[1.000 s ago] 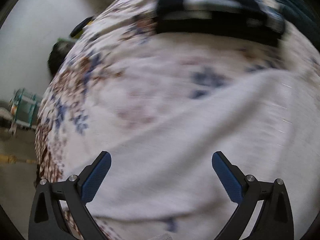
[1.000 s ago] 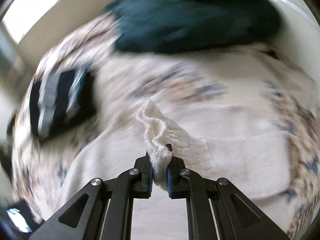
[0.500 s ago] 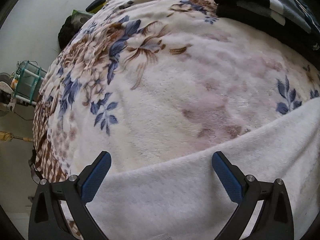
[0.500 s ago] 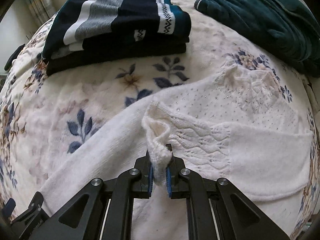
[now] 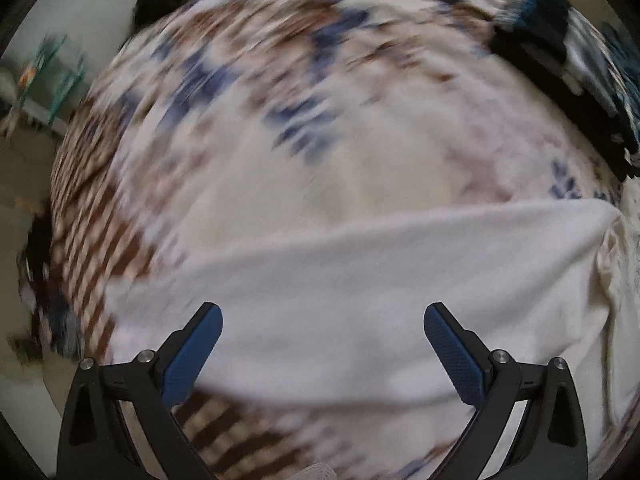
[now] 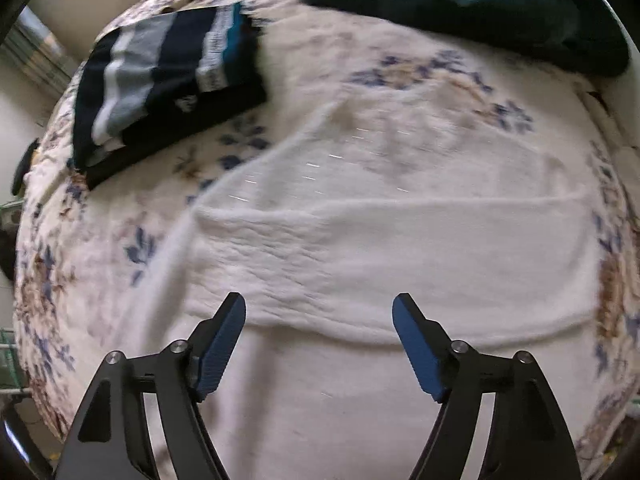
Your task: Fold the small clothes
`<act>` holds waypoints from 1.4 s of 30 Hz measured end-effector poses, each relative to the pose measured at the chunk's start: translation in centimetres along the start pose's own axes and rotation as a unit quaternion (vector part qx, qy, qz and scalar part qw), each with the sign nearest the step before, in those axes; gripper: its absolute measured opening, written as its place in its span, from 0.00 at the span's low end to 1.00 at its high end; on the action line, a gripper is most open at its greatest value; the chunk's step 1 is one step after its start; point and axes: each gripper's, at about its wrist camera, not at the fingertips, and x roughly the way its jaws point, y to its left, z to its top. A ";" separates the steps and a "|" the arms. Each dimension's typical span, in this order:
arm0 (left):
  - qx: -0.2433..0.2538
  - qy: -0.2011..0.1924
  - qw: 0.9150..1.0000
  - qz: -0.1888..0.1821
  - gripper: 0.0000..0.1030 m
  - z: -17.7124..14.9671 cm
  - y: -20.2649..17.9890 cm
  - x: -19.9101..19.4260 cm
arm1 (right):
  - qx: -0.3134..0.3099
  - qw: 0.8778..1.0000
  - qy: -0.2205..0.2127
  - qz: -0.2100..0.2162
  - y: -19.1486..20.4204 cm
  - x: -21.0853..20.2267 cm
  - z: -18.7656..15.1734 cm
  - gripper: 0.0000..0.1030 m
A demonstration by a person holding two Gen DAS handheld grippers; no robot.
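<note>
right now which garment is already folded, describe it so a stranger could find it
Start at the floral blanket covering the bed. At its far left lies the striped sweater, a neat folded stack beyond the spread white sweater. Its navy, grey and white bands set it apart from the plain dark green garment heaped at the far right.

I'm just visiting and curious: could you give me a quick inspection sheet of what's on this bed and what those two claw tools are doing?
Surface: floral blanket covering the bed.
Job's things: white knit garment spread flat, one part folded over itself; folded striped sweater behind it.
Clutter: dark green garment at the far edge.
Grippers: left gripper open, empty, above the white garment; right gripper open, empty.
Cables: nothing seen.
Surroundings: pale wall, teal rack, blurred.
</note>
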 end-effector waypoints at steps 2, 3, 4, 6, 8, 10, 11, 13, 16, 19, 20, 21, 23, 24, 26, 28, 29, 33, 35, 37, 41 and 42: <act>-0.058 0.035 0.998 -0.015 1.00 -1.2 3.8 1.0 | 0.015 1.000 0.010 -0.012 -1.6 -0.2 -0.4 0.77; -0.091 0.051 0.994 -0.028 1.00 -1.8 5.8 1.6 | 0.028 0.999 0.014 -0.019 -2.6 -0.3 -0.8 0.77; -0.124 0.063 0.989 -0.041 1.00 -2.4 7.7 2.3 | 0.038 0.999 0.016 -0.025 -3.4 -0.4 -0.8 0.77; -0.182 0.086 0.978 -0.048 1.00 -3.7 11.1 4.1 | 0.052 0.997 0.024 -0.049 -4.8 -0.3 -1.3 0.77; -0.247 0.100 0.961 -0.070 1.00 -4.9 14.1 5.7 | 0.072 0.994 0.035 -0.075 -5.8 -0.1 -1.7 0.77; -0.304 0.101 0.942 -0.099 1.00 -5.7 16.1 6.8 | 0.093 0.991 0.042 -0.082 -6.6 0.1 -2.1 0.77; -0.332 0.102 0.931 -0.114 1.00 -5.8 16.9 7.5 | 0.099 0.991 0.045 -0.084 -6.8 0.1 -2.3 0.77; -0.380 0.090 0.910 -0.139 1.00 -5.6 18.1 8.4 | 0.101 0.990 0.046 -0.091 -6.8 0.1 -2.6 0.77; -0.424 0.058 0.892 -0.145 0.83 -4.5 19.5 8.7 | 0.088 0.989 0.038 -0.115 -6.5 -0.4 -2.9 0.77; -0.416 0.013 0.901 -0.125 0.18 -1.8 19.7 8.1 | 0.063 0.984 0.030 -0.165 -6.6 -0.9 -3.3 0.77; -0.404 0.003 0.907 -0.115 0.11 -0.9 19.6 7.8 | 0.056 0.981 0.030 -0.183 -6.8 -0.8 -3.5 0.77; -0.390 -0.010 0.915 -0.106 0.11 0.1 19.1 7.3 | 0.051 0.979 0.035 -0.192 -7.1 -0.7 -3.4 0.78; -0.346 -0.044 0.933 -0.092 0.10 2.2 17.1 5.6 | 0.053 0.978 0.043 -0.199 -8.0 -0.7 -3.6 0.87; -0.320 -0.059 0.941 -0.086 0.10 3.3 16.2 4.7 | 0.058 0.977 0.043 -0.200 -8.7 -0.9 -3.7 0.87; -0.252 -0.101 0.960 -0.072 0.09 5.3 13.3 2.3 | 0.066 0.979 0.034 -0.192 -10.1 -1.2 -3.7 0.87; -0.183 -0.139 0.972 -0.058 0.09 6.1 9.4 -0.2 | 0.071 0.980 0.027 -0.186 -11.3 -1.3 -3.7 0.88; -0.145 -0.160 0.975 -0.058 0.09 6.7 7.0 -1.7 | 0.072 0.981 0.023 -0.180 -12.2 -1.4 -3.7 0.88; -0.027 -0.208 0.975 -0.075 0.09 6.0 -1.7 -6.8 | 0.102 0.983 0.034 -0.147 -16.1 -1.2 -4.3 0.88; 0.035 -0.222 0.969 -0.097 0.09 5.2 -7.7 -8.8 | 0.127 0.983 0.045 -0.125 -18.4 -1.1 -4.9 0.88; 0.092 -0.226 0.962 -0.121 0.09 3.8 -13.4 -10.2 | 0.151 0.981 0.059 -0.110 -21.4 -0.8 -5.9 0.88; 0.215 -0.229 0.934 -0.172 0.09 -1.5 -26.2 -11.9 | 0.191 0.972 0.079 -0.108 -27.7 -0.4 -7.5 0.88; 0.240 -0.226 0.926 -0.182 0.09 -2.8 -29.0 -12.1 | 0.204 0.969 0.082 -0.109 -29.8 -0.6 -8.0 0.88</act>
